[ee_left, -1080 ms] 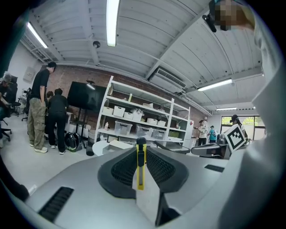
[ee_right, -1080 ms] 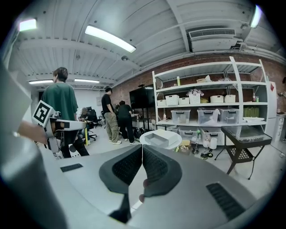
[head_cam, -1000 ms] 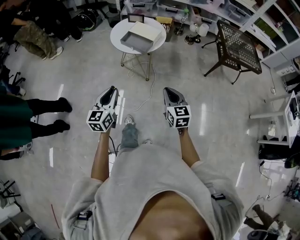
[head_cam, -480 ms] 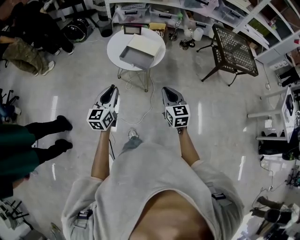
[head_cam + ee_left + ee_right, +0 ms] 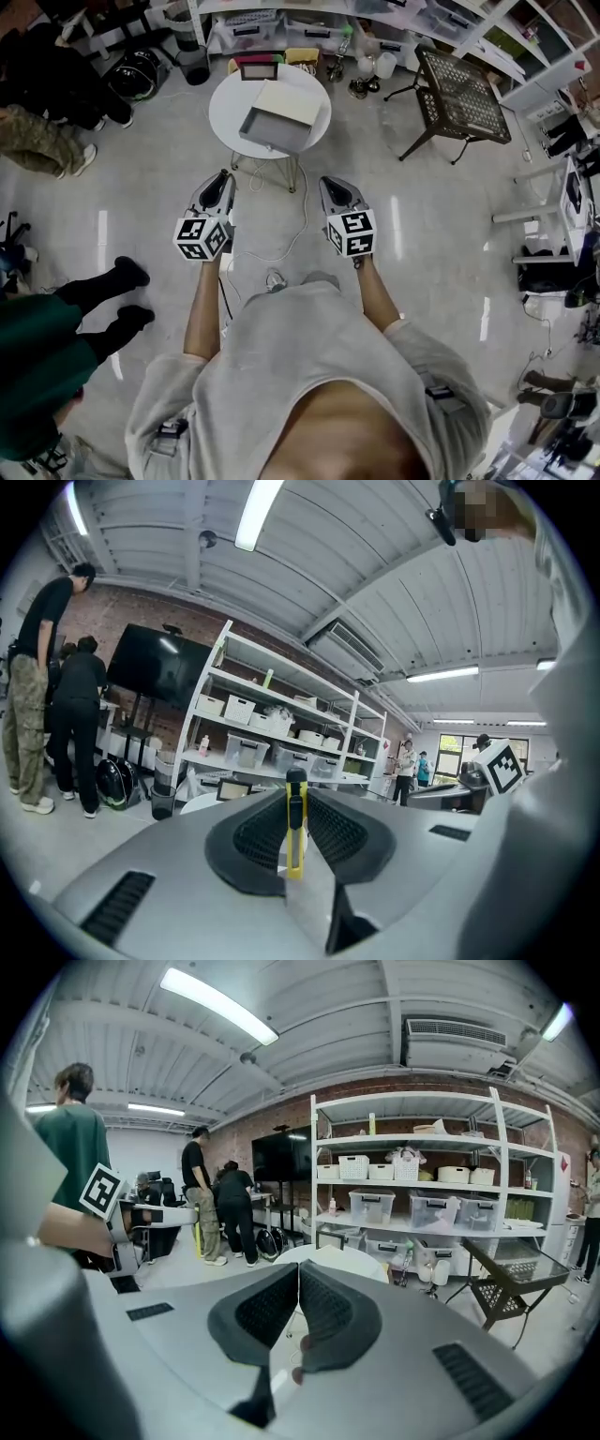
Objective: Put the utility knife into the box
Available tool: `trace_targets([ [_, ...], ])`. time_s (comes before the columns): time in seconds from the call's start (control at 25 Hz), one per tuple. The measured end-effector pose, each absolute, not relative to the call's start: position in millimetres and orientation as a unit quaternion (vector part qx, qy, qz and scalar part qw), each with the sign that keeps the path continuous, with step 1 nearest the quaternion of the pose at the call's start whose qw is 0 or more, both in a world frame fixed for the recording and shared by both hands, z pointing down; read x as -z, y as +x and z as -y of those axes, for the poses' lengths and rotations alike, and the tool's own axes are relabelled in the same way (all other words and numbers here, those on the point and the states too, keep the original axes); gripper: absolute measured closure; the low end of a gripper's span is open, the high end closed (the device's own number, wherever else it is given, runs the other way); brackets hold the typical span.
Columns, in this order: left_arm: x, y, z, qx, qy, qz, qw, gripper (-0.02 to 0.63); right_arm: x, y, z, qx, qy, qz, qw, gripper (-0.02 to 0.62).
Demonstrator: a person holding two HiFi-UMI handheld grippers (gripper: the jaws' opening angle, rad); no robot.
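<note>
A yellow utility knife [image 5: 294, 847] with a black tip stands upright between the jaws of my left gripper [image 5: 297, 791], which is shut on it. In the head view the left gripper [image 5: 223, 179] and the right gripper [image 5: 331, 185] are held side by side over the floor, short of the round white table [image 5: 225, 105]. On that table lies an open grey box [image 5: 274, 122] with a cream lid part behind it. The right gripper [image 5: 298, 1266] has its jaws together with nothing in them. The table top [image 5: 337, 1260] shows just past its tips.
A black mesh chair [image 5: 464, 82] stands right of the table. White shelves with bins [image 5: 309, 23] line the far wall. People stand at the left [image 5: 56, 319]. A white cable [image 5: 286, 230] trails on the floor under the table. A small framed screen [image 5: 260, 67] sits at the table's back.
The person has walked forward: the table and box have come nearer and lower in the head view. Both grippers keep the same pose, the knife still held.
</note>
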State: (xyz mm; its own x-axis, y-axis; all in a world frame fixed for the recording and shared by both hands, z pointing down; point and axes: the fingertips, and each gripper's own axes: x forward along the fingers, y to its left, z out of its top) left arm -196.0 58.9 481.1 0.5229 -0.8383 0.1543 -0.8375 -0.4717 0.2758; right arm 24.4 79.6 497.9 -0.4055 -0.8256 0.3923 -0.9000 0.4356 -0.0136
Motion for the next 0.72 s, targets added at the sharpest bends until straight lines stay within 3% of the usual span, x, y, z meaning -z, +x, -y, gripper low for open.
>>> trace_targets([
  [0.72,-511,-179,10,-0.023,0.856,0.487,0.173,0.531,-528,30,-10,-0.131,0.503,0.838,0.167,0.565],
])
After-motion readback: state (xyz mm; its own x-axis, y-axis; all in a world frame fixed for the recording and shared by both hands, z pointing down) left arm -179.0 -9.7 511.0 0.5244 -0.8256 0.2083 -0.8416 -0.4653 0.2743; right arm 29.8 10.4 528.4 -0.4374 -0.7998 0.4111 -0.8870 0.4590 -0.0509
